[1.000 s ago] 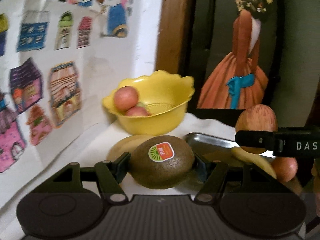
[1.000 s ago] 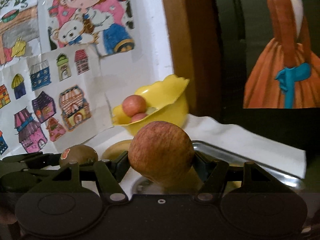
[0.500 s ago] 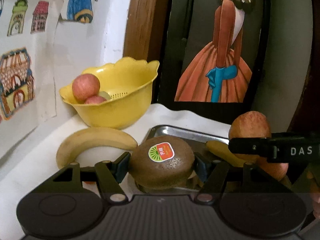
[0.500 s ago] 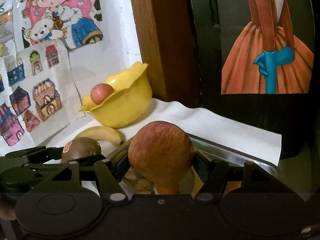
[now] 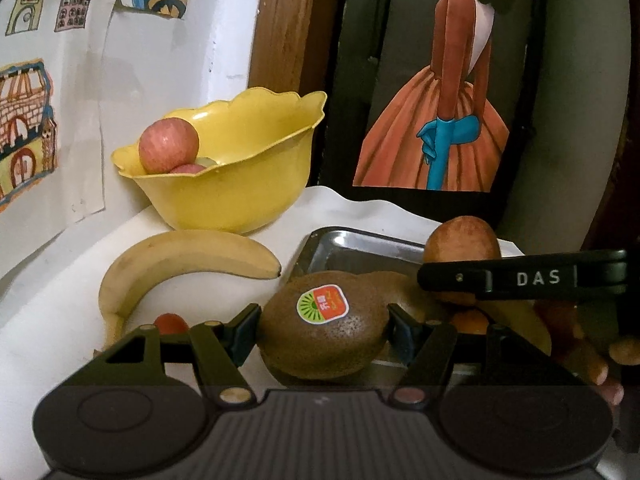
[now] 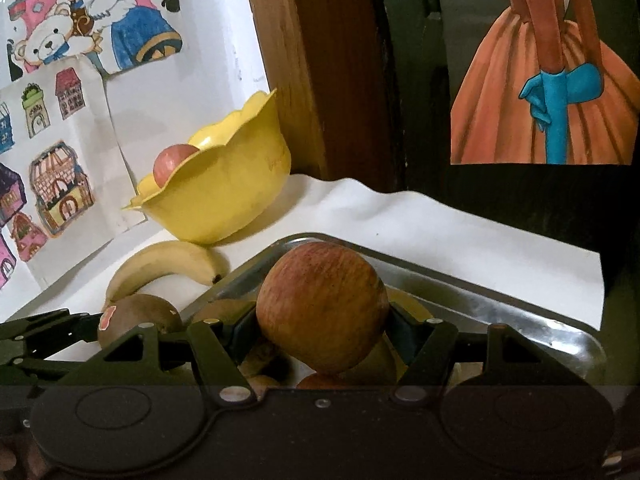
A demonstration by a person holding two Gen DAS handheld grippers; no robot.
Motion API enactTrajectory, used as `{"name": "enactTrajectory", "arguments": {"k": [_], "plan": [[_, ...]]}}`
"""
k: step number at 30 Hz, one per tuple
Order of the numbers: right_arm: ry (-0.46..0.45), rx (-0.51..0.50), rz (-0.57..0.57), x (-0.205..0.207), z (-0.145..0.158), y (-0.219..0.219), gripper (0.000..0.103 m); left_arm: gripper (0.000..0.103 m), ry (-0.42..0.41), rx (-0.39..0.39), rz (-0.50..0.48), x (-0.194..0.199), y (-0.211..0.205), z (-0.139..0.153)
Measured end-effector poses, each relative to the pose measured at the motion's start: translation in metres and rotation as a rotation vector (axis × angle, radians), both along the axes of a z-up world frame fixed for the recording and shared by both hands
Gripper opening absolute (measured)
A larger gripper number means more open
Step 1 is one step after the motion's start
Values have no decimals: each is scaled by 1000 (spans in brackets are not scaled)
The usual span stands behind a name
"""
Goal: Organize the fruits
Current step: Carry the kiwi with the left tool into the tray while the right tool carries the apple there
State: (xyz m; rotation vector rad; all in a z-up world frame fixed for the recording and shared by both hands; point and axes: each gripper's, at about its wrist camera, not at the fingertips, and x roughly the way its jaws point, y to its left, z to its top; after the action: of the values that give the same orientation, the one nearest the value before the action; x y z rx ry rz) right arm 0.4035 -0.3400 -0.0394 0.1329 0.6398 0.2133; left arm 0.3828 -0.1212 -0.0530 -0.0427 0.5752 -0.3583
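"DAS" — white letters on right gripper (image 5: 520, 279)

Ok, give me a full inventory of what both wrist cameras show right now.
kiwi: one, brown with a sticker, held in the left gripper
russet apple: one, red-brown, held in the right gripper over the tray
pink apples: at least two, in the bowl
bowl: one, yellow, scalloped rim, at the back by the wall
banana: one, yellow, on the cloth before the bowl
tray: one, metal, right of the banana, holding more fruit, partly hidden
cloth: one, white, under everything
drawings: several, coloured, on the wall
left gripper: shut on the kiwi
right gripper: shut on the russet apple
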Motion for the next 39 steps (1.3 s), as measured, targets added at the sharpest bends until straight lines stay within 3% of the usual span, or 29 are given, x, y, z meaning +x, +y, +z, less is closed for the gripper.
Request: {"name": "enactTrajectory", "arguments": {"k": [23, 39], "plan": [[-25, -3, 10, -1, -2, -1, 70, 72, 3, 8, 1, 0, -3, -6], [-45, 4, -6, -15, 8, -4, 72, 87, -1, 27, -20, -12, -7, -2]]}}
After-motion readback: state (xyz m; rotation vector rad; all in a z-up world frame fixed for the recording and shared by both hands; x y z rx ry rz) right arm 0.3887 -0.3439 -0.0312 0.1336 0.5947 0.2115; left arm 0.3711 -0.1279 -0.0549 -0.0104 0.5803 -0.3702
